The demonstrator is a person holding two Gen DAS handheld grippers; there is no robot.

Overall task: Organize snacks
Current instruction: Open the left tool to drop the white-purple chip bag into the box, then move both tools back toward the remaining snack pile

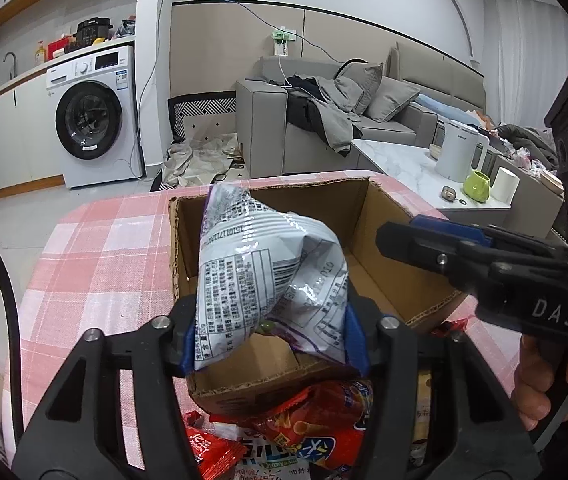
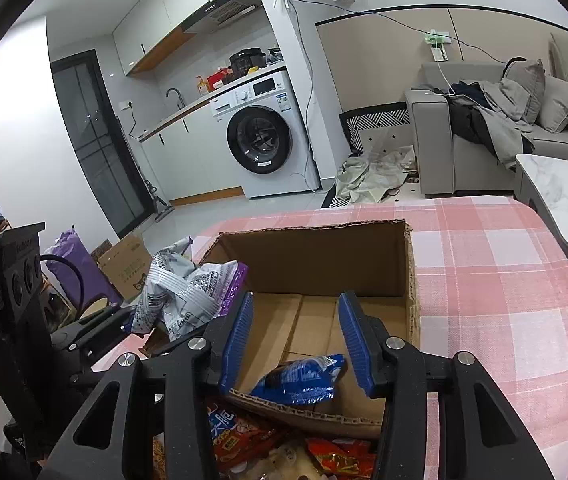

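Our left hand-held gripper point(image 1: 273, 338) has a silver-and-purple snack bag point(image 1: 267, 276) between its blue pads point(image 1: 354, 340), which sit against the bag's lower sides; whether they press on it we cannot tell. The bag stands upright over the near-left corner of the open cardboard box point(image 1: 376, 208), which lies straight ahead of this hand-held gripper on the pink checked table point(image 1: 103, 248).

Our right hand-held gripper point(image 2: 296, 348) is released, its blue pads point(image 2: 237, 344) apart with nothing between them, hovering over the near edge of the same box point(image 2: 312, 256). Just below and ahead of it, a blue snack packet point(image 2: 300, 380) lies on the box floor by the near wall. Beneath both hand-held grippers, on the near side of the box, red and orange snack packs point(image 1: 316, 424) lie piled on the table.
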